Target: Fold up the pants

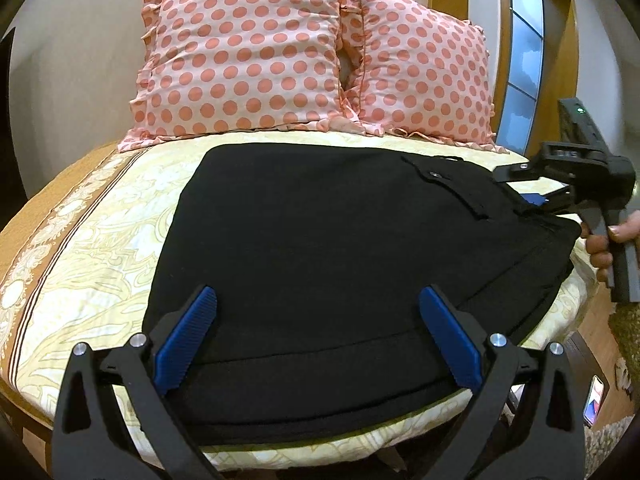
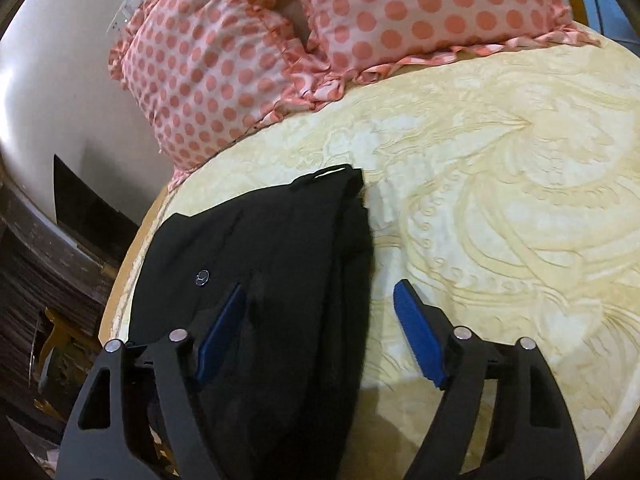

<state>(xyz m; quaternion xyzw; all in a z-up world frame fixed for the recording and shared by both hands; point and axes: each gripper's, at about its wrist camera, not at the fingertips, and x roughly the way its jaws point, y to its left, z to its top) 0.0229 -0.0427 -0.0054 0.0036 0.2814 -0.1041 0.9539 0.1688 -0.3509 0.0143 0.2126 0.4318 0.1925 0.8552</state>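
Black pants [image 1: 320, 248] lie folded flat on the bed, with a buttoned pocket flap [image 1: 440, 178] near the far right corner. My left gripper [image 1: 318, 304] is open, its blue pads wide apart over the near hem edge, holding nothing. My right gripper [image 1: 536, 196] shows in the left wrist view at the pants' right edge, held by a hand. In the right wrist view the right gripper [image 2: 320, 300] is open, straddling the folded edge of the pants [image 2: 280, 264], one pad over cloth, one over the sheet.
The bed has a cream patterned sheet [image 1: 100, 264] with a brown border. Two pink polka-dot pillows [image 1: 248, 56] stand at the head of the bed by the wall. A phone [image 1: 594, 400] lies on a low wooden surface at the right. The floor [image 2: 36, 304] lies beyond the bed's left edge.
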